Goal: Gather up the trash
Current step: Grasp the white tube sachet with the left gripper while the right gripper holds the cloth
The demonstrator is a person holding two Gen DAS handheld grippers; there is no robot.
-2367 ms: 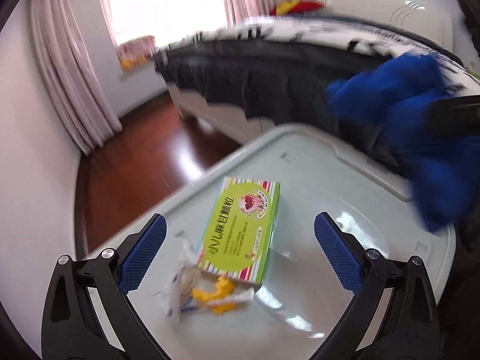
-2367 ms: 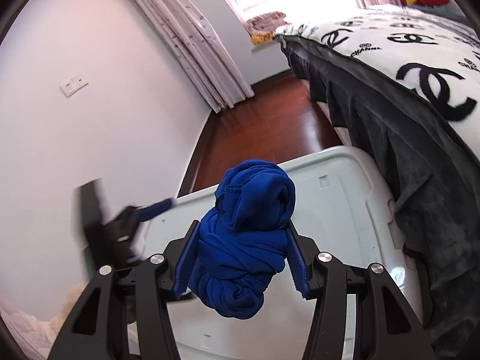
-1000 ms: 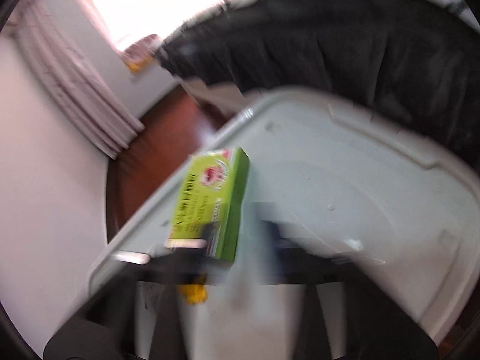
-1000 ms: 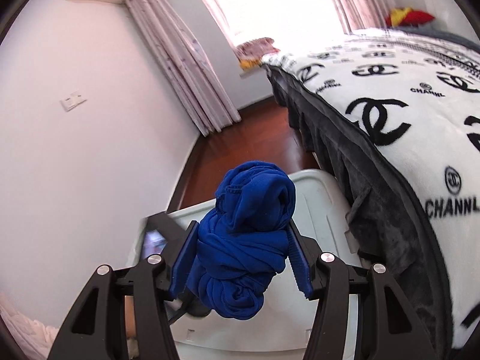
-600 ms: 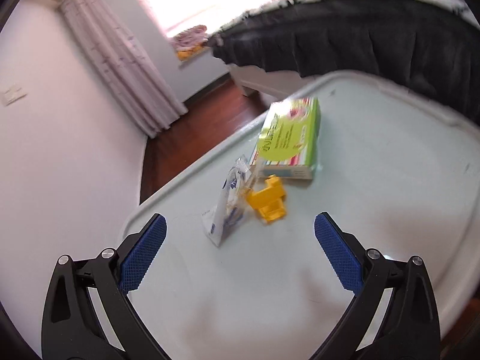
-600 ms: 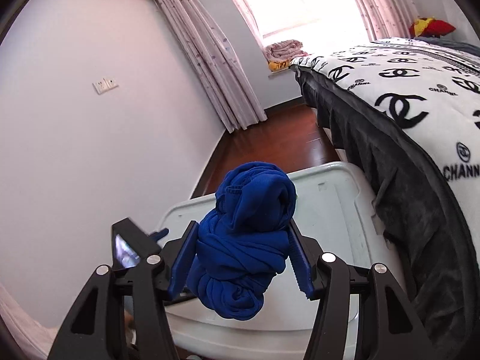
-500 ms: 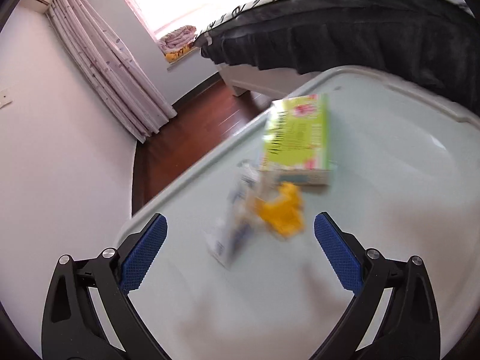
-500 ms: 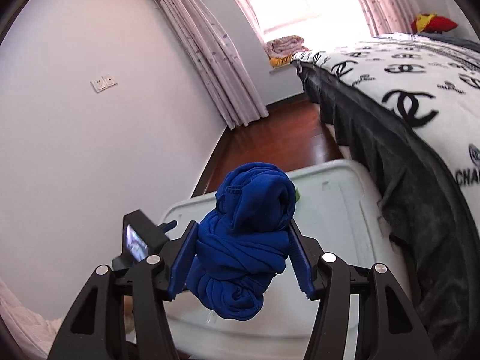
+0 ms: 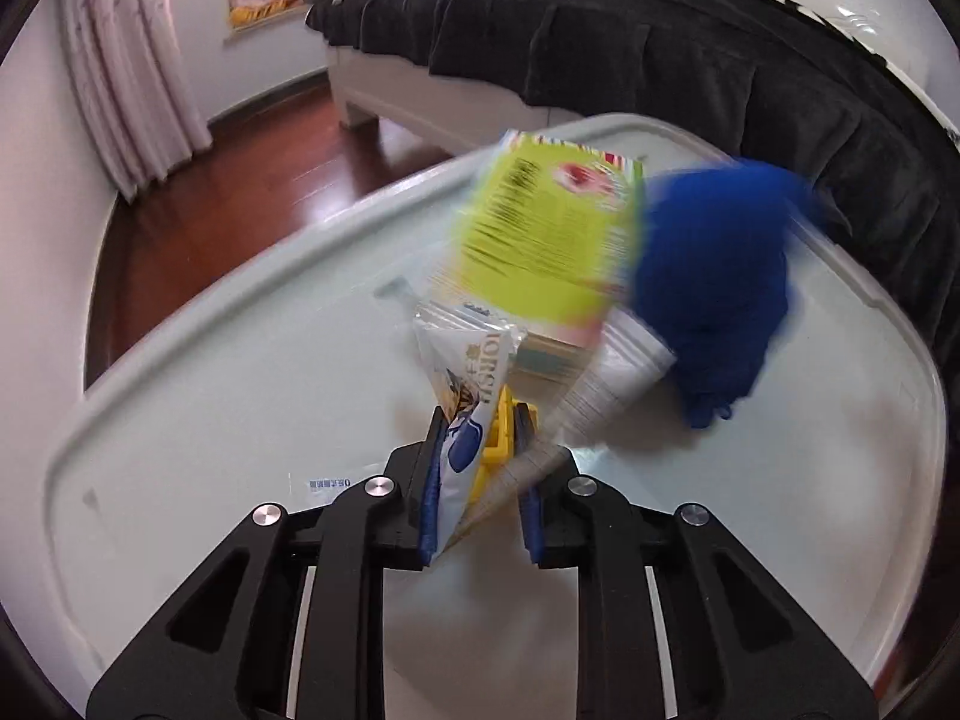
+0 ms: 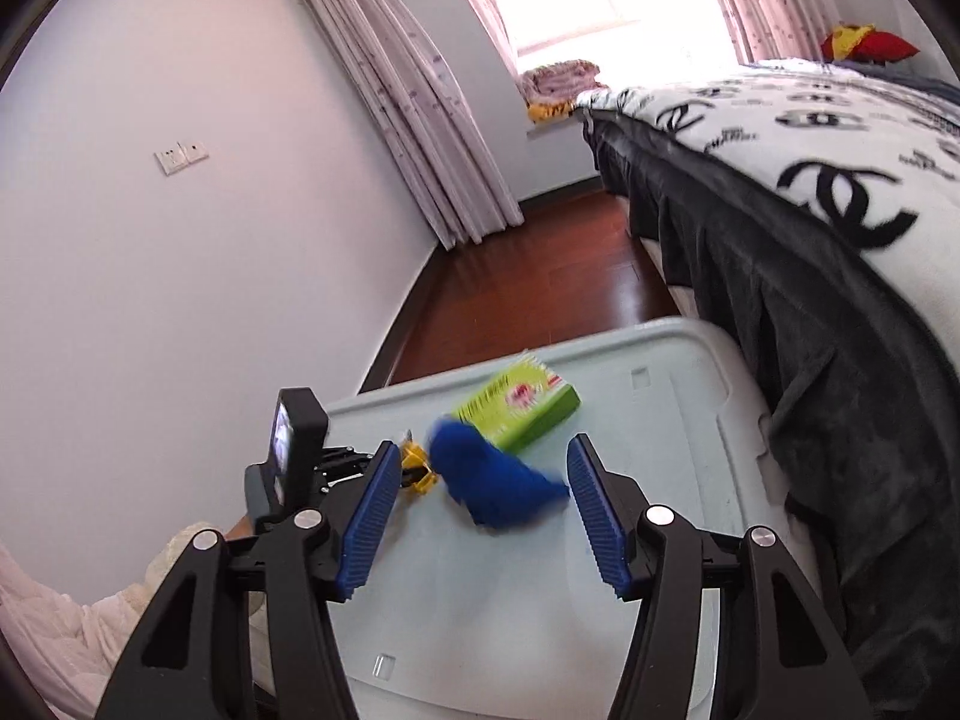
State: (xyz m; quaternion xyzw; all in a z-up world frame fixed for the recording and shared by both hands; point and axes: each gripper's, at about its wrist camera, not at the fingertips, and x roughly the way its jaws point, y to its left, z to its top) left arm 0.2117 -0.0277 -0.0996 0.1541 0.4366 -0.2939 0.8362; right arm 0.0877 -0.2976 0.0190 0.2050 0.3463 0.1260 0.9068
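- left gripper [image 9: 480, 468] is sitting with its jaws drawn nearly together, clamping a white-and-blue wrapper [image 9: 468, 414], a yellow piece [image 9: 499, 438] and what is looking like a crumpled paper cone [image 9: 606, 384] all at once.
- right gripper [image 10: 480, 504] is standing wide apart with nothing between its pads; the blue cloth [image 10: 492, 480] is lying blurred beyond them on the white bin lid [image 10: 660, 450], so whether it is resting or moving is impossible to tell.
- green box [image 9: 540, 240] is lying on the lid just behind the pinched bundle, touching or nearly touching the cloth.
- risk, as a judgement: three loose things are sharing one pinch, so the smooth wrapper or the yellow piece is likely to be slipping out on a lift, since the bulkiest item is taking most of the grip.
- risk: the cone is leaning against the box and cloth, so pulling away may be dragging them.
- room: the lid's near half is lying open; its far rim is butting close to the dark bed skirt [image 10: 810, 312], and the left rim is dropping to the wooden floor [image 9: 210, 204].
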